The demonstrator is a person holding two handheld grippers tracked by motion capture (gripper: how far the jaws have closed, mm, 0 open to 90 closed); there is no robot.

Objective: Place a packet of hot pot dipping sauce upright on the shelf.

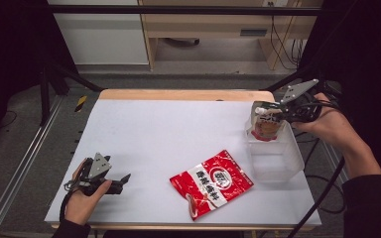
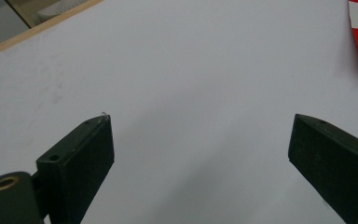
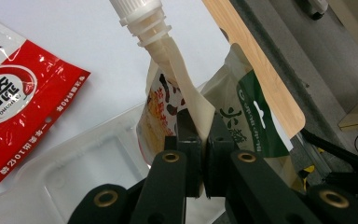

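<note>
Right gripper (image 3: 199, 140) jaws clamped on spouted pouch (image 3: 177, 100), clear container (image 1: 276, 158) directly below it. Left gripper (image 2: 200, 158) spread wide, empty, over bare worktop (image 1: 168, 129); red packet (image 1: 211, 182) off to its right.

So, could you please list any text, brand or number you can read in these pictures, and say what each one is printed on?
"小", a large white character with a partly hidden one below it: on the green panel of the spouted pouch clamped in the right gripper.
Large Chinese characters in a white oval: on the red packet, blurred, not reliably readable.
Small white line along the red packet's edge: too small to read.
Left gripper: no text.
</note>
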